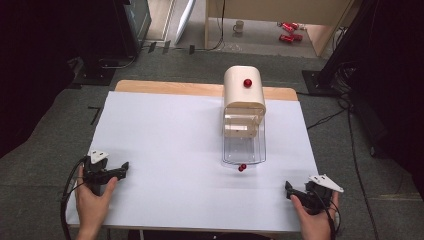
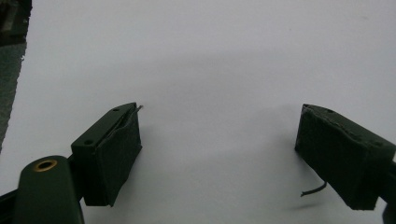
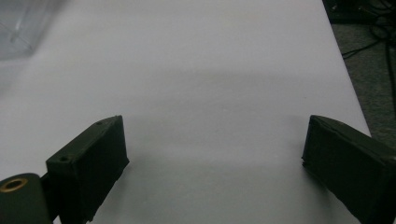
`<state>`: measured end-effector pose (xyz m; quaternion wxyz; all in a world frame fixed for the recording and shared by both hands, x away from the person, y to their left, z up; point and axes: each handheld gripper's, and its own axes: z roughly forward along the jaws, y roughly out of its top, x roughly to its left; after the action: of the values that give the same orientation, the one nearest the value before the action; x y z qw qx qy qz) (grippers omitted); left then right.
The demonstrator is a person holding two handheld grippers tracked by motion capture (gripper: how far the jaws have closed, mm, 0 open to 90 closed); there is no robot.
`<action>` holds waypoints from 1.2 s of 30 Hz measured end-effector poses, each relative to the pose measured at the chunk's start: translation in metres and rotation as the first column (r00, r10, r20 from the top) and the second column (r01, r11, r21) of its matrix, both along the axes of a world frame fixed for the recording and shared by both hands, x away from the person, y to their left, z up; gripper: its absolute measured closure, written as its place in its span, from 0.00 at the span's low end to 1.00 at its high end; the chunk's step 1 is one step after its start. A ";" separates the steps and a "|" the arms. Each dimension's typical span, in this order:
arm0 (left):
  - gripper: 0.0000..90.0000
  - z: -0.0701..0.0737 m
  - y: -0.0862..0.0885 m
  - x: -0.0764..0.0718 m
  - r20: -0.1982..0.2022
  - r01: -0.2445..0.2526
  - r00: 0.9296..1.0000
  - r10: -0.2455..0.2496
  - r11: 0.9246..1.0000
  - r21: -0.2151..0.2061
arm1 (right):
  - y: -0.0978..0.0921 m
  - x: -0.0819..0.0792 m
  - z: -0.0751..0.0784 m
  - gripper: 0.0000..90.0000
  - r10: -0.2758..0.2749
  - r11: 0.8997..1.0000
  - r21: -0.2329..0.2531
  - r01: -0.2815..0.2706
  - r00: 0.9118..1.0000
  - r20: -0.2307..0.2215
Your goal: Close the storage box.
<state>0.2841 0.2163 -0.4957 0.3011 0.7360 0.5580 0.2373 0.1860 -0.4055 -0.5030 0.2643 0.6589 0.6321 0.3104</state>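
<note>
Right now your left gripper rests at the near left corner of the white table sheet, jaws spread wide with only bare sheet between them; your right gripper sits at the near right corner, just as wide apart and just as empty. Both look parked well clear of the work, probably so the middle stays free before a reach. Your left hand wraps its handle from below, jaws aimed rightward across the sheet; your right hand does likewise, jaws aimed left and slightly away from you. Farther out, right of centre, stands the cream rounded-top box with a red knob, and from its front a clear plastic drawer is pulled out toward you, its small red knob at the near edge. That drawer lies well apart from both grippers, somewhat closer to your right one, so that gripper seems the likelier to reach it.
</note>
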 end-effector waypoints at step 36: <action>0.16 0.000 -0.001 0.000 0.001 0.000 1.000 0.000 1.000 0.006 | 0.119 -0.007 0.055 0.59 0.207 0.972 0.076 -0.222 0.963 0.171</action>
<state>0.2839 0.2157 -0.4958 0.2993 0.7367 0.5571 0.2393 0.1786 -0.2867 -0.4475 0.2481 0.5709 0.6608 0.4192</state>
